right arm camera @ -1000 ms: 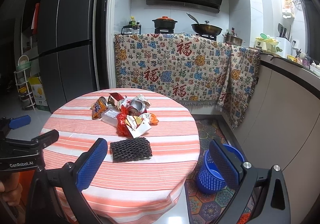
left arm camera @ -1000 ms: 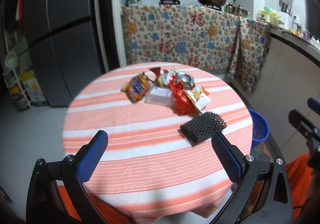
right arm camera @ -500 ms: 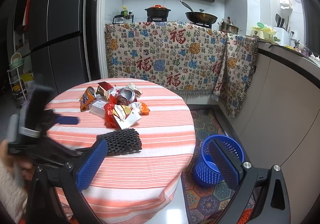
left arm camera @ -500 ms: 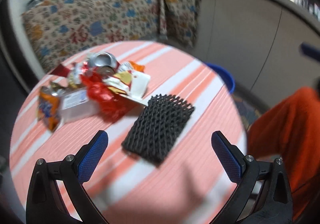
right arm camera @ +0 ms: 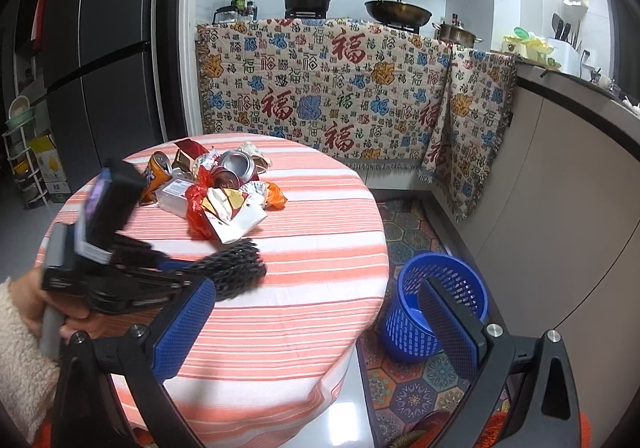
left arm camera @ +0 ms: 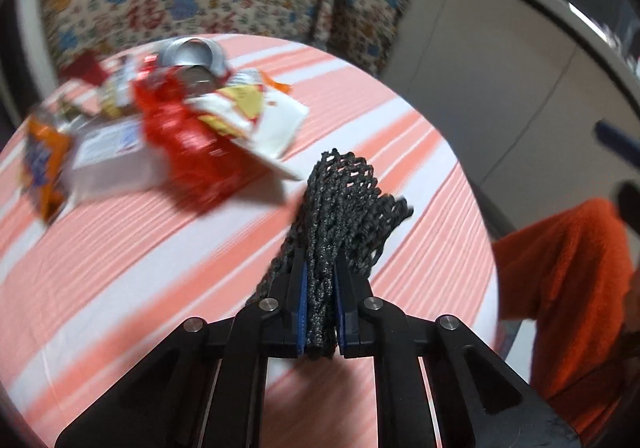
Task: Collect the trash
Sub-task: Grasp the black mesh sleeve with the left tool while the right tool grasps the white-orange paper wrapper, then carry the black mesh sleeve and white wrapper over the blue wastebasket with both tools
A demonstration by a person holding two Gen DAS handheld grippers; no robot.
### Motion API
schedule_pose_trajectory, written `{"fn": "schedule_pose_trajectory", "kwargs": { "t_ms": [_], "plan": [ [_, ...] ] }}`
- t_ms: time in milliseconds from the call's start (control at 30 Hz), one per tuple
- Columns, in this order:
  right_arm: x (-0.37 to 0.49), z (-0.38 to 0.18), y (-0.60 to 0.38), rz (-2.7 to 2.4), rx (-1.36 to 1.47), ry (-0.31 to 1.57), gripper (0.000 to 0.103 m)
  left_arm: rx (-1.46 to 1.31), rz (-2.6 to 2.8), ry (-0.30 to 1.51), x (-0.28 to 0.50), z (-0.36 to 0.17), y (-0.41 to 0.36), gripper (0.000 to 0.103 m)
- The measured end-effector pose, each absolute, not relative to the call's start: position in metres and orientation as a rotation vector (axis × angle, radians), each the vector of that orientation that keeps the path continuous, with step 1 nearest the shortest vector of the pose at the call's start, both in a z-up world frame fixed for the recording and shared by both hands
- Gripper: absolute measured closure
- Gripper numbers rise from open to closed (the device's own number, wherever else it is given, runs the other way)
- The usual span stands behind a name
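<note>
My left gripper is shut on a black foam net sleeve, squeezed between the blue pads just above the striped tablecloth. The right wrist view shows the same sleeve in the left gripper near the table's front. A trash pile lies behind it: red plastic bag, white wrapper, crushed cans, an orange can. My right gripper is open and empty, off the table's right edge. A blue bin stands on the floor.
The round table has a drooping cloth edge. A fridge stands at the left. A counter draped in patterned cloth runs behind, and a grey cabinet lines the right side. A patterned mat lies under the bin.
My left gripper has closed on the black net sleeve, which now stands bunched between the pads instead of lying flat. The right gripper has shifted a little and stays open.
</note>
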State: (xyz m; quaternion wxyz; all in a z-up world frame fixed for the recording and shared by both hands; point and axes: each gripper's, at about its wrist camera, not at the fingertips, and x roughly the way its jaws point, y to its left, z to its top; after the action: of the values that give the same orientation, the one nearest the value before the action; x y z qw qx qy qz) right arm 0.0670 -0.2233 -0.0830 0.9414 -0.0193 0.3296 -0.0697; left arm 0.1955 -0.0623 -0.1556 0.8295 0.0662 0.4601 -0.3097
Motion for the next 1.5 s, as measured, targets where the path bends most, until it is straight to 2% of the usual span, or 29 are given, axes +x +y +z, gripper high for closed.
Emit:
{"fn": "schedule_pose_trajectory", "kwargs": {
  "t_ms": [233,467,600,667,700,733,767,800,867,900,1133,1500],
  "plan": [
    [0.1,-0.104,-0.219,-0.061,-0.031,0.72,0.0,0.106,-0.41,0.915,0.171,-0.13,0.004,0.093],
    [0.163,-0.138,-0.185,0.149,-0.045,0.801,0.002,-0.035,-0.195,0.926,0.19,-0.15,0.049,0.093],
    [0.197,-0.155,-0.162,0.207,-0.146,0.849,0.035,-0.036,-0.195,0.955,0.192,-0.161,0.047,0.088],
    [0.214,-0.161,-0.157,0.213,-0.179,0.871,0.037,-0.03,-0.199,0.953,0.186,-0.161,0.048,0.074],
    [0.223,-0.165,-0.154,0.226,-0.192,0.885,0.041,-0.027,-0.198,0.949,0.186,-0.16,0.048,0.06],
    [0.229,-0.169,-0.152,0.231,-0.203,0.897,0.056,-0.021,-0.194,0.941,0.186,-0.158,0.048,0.052],
    [0.235,-0.173,-0.15,0.245,-0.217,0.917,0.068,-0.015,-0.192,0.939,0.186,-0.159,0.051,0.052],
    [0.237,-0.175,-0.149,0.255,-0.212,0.929,0.09,-0.009,-0.193,0.942,0.186,-0.158,0.052,0.053],
    [0.241,-0.175,-0.152,0.263,-0.187,0.938,0.095,-0.018,-0.203,0.955,0.185,-0.16,0.056,0.073],
    [0.239,-0.17,-0.154,0.272,-0.167,0.931,0.099,-0.032,-0.214,0.966,0.186,-0.16,0.058,0.091],
    [0.212,-0.134,-0.175,0.321,-0.055,0.904,0.099,-0.094,-0.256,0.939,0.18,-0.14,0.053,0.095],
    [0.185,-0.101,-0.252,0.267,0.052,0.917,0.099,-0.059,-0.376,0.852,0.185,-0.082,-0.039,0.095]
  ]
}}
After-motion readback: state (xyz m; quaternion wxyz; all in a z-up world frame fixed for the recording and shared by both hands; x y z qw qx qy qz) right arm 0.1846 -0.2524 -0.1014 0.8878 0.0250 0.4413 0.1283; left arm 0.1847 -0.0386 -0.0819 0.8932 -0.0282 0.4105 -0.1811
